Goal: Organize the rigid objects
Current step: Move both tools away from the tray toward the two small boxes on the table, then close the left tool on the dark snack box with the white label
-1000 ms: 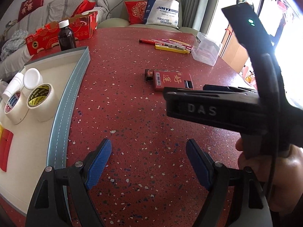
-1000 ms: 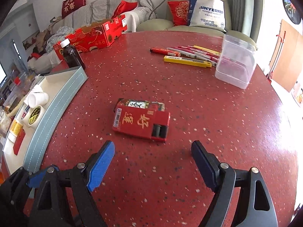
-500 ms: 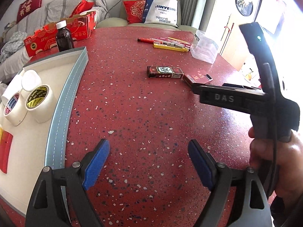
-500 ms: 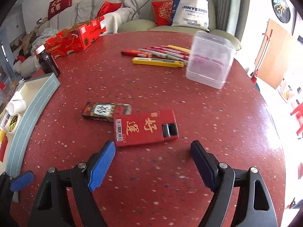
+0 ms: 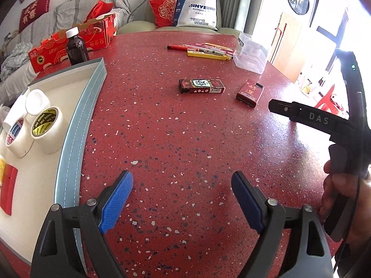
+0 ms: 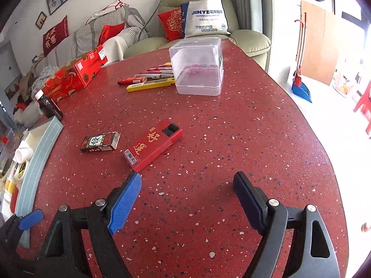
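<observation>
Right wrist view: right tool (image 6: 186, 202) spread wide and empty over the desk (image 6: 231, 139), red slide box (image 6: 153, 144) flat just beyond the blue pad, approach step, next needing alignment across its narrow sides.

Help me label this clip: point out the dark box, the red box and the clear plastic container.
dark box (image 6: 100, 141), right wrist view, top face.
red box (image 6: 151, 144), right wrist view, top face.
clear plastic container (image 6: 197, 66), right wrist view, front wall.

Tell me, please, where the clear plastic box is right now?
The clear plastic box stands on the red table's far side, just right of the pens.
</observation>
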`<control>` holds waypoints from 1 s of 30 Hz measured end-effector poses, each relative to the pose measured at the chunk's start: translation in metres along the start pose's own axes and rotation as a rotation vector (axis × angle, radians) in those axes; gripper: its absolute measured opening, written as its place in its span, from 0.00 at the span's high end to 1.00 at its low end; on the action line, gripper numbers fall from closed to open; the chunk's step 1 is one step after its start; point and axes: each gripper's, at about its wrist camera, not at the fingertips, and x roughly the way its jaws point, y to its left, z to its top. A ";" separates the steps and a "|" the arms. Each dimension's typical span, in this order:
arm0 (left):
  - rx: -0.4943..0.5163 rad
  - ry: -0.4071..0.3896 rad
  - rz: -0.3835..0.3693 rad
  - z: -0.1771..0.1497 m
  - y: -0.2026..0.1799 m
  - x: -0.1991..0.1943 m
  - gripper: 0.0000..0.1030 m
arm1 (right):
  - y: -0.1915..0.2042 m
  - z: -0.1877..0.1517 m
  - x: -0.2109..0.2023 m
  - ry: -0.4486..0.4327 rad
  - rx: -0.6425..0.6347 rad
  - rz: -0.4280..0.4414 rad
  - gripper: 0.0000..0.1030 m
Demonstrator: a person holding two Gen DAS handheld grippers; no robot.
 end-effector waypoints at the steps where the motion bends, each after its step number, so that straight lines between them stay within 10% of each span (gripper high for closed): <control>1: 0.013 0.006 0.012 0.003 -0.002 0.003 0.12 | 0.002 0.000 0.001 0.003 -0.005 -0.005 0.19; 14: 0.298 0.171 -0.012 0.093 -0.018 0.067 0.05 | -0.002 -0.001 0.000 -0.002 0.013 0.057 0.10; 24: 0.553 0.130 -0.006 0.126 -0.038 0.090 0.00 | -0.007 -0.001 -0.001 -0.011 0.041 0.112 0.07; 30: 0.514 0.135 -0.082 0.121 -0.037 0.082 0.24 | -0.008 -0.001 -0.001 -0.015 0.050 0.124 0.06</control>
